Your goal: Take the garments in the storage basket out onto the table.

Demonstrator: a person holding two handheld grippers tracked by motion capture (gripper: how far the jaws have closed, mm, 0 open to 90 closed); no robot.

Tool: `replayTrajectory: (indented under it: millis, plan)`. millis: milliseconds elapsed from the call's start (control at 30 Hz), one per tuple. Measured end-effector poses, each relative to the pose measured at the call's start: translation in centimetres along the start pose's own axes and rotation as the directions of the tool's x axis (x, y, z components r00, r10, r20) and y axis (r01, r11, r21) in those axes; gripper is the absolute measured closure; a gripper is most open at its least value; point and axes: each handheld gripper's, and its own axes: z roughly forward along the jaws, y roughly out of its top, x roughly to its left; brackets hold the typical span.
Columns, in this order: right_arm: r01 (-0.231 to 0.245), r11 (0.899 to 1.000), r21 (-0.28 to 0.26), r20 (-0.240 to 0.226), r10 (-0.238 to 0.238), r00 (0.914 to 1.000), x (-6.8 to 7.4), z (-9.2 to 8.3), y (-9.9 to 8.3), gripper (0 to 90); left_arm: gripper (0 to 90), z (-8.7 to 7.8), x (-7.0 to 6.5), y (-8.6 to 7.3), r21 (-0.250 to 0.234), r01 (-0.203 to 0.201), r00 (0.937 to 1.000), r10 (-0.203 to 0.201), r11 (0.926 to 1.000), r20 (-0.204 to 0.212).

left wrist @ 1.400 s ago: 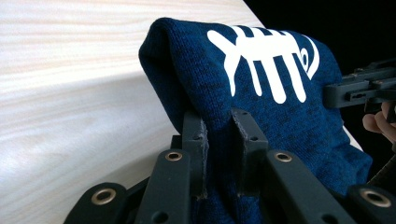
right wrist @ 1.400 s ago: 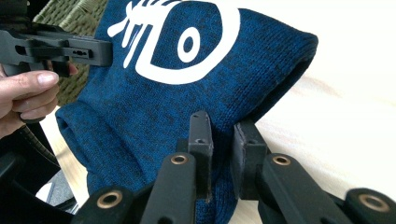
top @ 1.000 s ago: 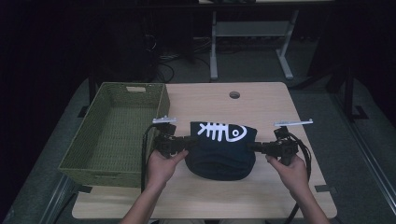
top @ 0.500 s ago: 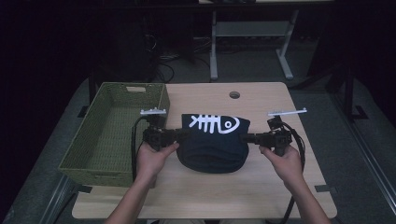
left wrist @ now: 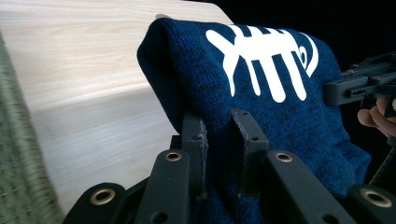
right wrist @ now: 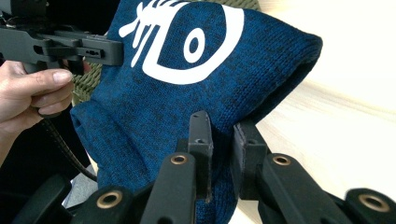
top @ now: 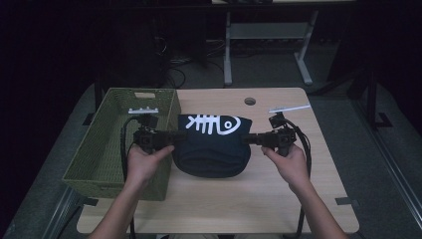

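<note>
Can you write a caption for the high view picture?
Two hand-held grippers lift a folded blue fish-bone sweater beside a green basket.

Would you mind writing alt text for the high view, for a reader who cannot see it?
A person's two hand-held grippers, left gripper and right gripper, each clamp one side of a folded dark blue sweater with a white fish-skeleton print, above a light wooden table. An open green woven basket stands at the table's left side.
</note>
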Motion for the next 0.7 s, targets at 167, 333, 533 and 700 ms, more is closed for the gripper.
replayTrajectory:
  millis: [167,333,533,700]
  plan:
    - [0.015,1.0,0.011,-0.01,-0.015,0.9998,0.9,1.1,0.9,79.5,77.2,-1.2,0.7,0.3,0.001,-0.004,0.9998,0.004,1.0,-0.019]
    - [0.026,1.0,0.017,-0.021,-0.026,0.9995,1.7,1.9,1.6,79.5,77.2,-2.3,1.2,0.6,-0.006,-0.004,0.9997,0.004,1.0,-0.025]
    - [0.03,0.999,0.019,-0.031,-0.03,0.9991,2.4,2.5,2.5,79.5,77.2,-3.2,1.7,1.1,-0.011,-0.005,0.9993,0.004,0.9999,-0.038]
    - [0.038,0.999,0.019,-0.041,-0.037,0.9985,3.0,3.2,3.3,79.5,77.2,-3.9,2.4,1.3,-0.011,0.003,0.9989,-0.004,0.9999,-0.046]
